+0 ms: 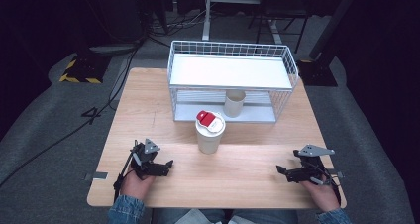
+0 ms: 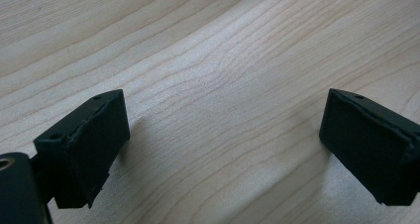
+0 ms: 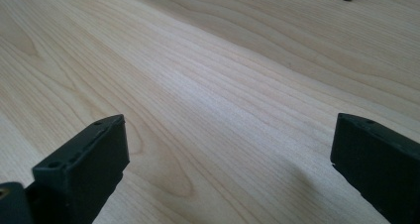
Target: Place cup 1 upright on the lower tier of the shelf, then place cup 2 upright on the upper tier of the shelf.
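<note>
- Bench (image 1: pixel 247 174): light wood top, grain running across it; I hold one tool in each hand at its near edge.
- My left tool (image 1: pixel 167 165): resting on the bench near the left front corner, pointing toward the middle; in the left gripper view its jaws stand wide apart with bare wood between them, holding nothing.
- My right tool (image 1: pixel 280 170): resting near the right front corner, pointing toward the left one; in the right gripper view its jaws are likewise wide apart and empty.
- Cup with lid (image 1: pixel 210 132): pale paper cup, upright, at mid-bench between and beyond my tools, just in front of the rack; white lid with a red patch. Any lettering is too small to read.
- Wire rack (image 1: pixel 292 68): white, two levels, at the far side of the bench; flat white shelf on top.
- Open cup (image 1: pixel 234 103): plain, no lid, upright on the rack's lower level, under the shelf.
</note>
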Available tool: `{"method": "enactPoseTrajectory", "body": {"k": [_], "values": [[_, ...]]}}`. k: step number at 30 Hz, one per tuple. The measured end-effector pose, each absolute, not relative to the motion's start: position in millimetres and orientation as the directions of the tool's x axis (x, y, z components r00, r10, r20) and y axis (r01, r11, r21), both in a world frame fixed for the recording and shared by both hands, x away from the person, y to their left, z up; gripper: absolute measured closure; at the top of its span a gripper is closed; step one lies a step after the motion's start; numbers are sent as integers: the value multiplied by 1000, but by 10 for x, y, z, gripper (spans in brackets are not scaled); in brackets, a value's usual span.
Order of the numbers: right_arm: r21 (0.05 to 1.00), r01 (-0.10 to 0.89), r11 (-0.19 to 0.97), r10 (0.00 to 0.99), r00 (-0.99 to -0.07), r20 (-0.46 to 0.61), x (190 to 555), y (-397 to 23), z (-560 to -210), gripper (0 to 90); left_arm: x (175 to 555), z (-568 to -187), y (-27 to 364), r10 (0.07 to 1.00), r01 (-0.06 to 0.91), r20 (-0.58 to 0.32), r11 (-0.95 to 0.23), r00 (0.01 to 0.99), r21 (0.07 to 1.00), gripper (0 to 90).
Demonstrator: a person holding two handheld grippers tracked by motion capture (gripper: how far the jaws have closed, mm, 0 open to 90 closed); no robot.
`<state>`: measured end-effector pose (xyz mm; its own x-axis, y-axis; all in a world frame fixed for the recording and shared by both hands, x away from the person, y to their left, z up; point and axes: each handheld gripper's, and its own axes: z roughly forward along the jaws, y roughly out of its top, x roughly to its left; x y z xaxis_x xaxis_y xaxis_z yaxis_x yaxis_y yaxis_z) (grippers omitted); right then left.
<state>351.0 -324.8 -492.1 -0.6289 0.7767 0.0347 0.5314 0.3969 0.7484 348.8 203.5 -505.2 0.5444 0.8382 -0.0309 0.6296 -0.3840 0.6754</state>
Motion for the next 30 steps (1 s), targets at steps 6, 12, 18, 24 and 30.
{"method": "enactPoseTrajectory", "body": {"k": [6,12,18,24,30], "values": [[726,524,445,778,-628,-24,3523,-3221,-4985,17,3490,-5053,2036,837,629,-32,-384,546,676,56],[709,539,456,766,-642,-4,3552,-3179,-5059,0,3490,-5052,2037,837,629,-31,-386,547,675,56],[709,540,454,769,-639,-5,3551,-3177,-5059,0,3490,-5054,2038,837,627,-30,-385,547,677,56],[709,540,454,769,-639,-5,3551,-3177,-5059,0,3492,-5054,2040,837,629,-31,-385,546,675,50],[709,540,454,769,-639,-5,3550,-3177,-5059,0,3489,-5045,2042,835,629,-29,-392,550,671,44]]}}
